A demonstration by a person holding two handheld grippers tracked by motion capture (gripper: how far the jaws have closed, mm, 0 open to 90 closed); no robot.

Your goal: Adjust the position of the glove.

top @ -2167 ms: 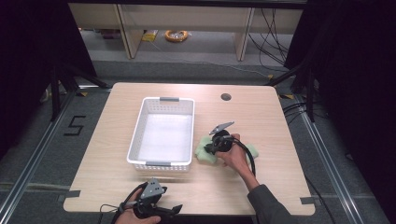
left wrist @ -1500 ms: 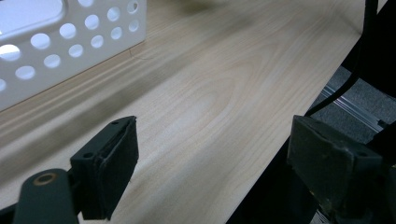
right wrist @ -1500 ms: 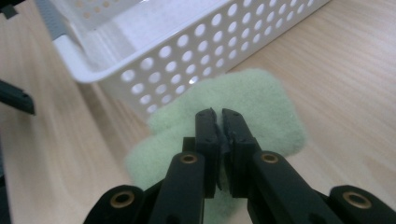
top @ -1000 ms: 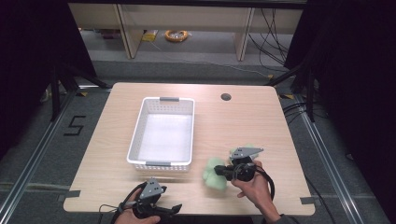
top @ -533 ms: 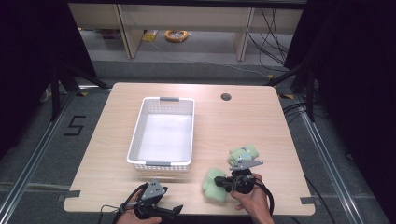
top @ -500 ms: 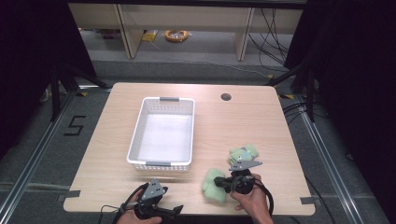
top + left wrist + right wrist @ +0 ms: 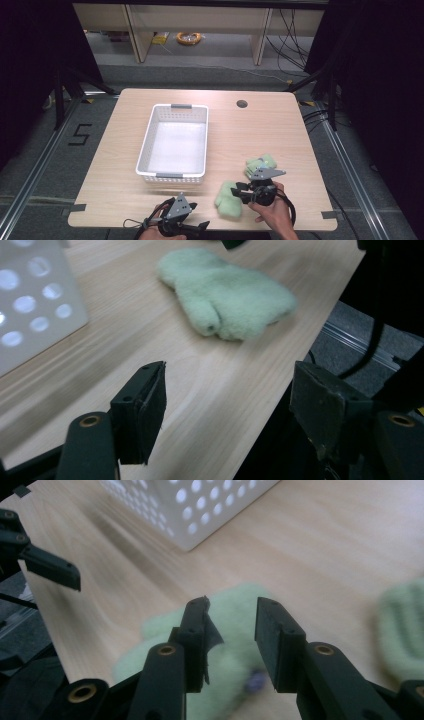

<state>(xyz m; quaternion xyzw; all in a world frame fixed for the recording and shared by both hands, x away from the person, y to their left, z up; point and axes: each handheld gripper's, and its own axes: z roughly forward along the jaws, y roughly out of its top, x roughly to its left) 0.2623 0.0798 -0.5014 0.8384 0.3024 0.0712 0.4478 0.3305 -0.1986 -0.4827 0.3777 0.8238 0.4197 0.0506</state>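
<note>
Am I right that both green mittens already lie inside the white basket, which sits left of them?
No. The high view shows the white basket empty; both green mittens lie on the table to its right, near the right gripper.

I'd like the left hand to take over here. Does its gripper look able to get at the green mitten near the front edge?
Probably yes. The left gripper has open, empty jaws, and bare table lies between it and the mitten. The right gripper, jaws just opened, sits at the mitten's far side and may crowd it.
</note>
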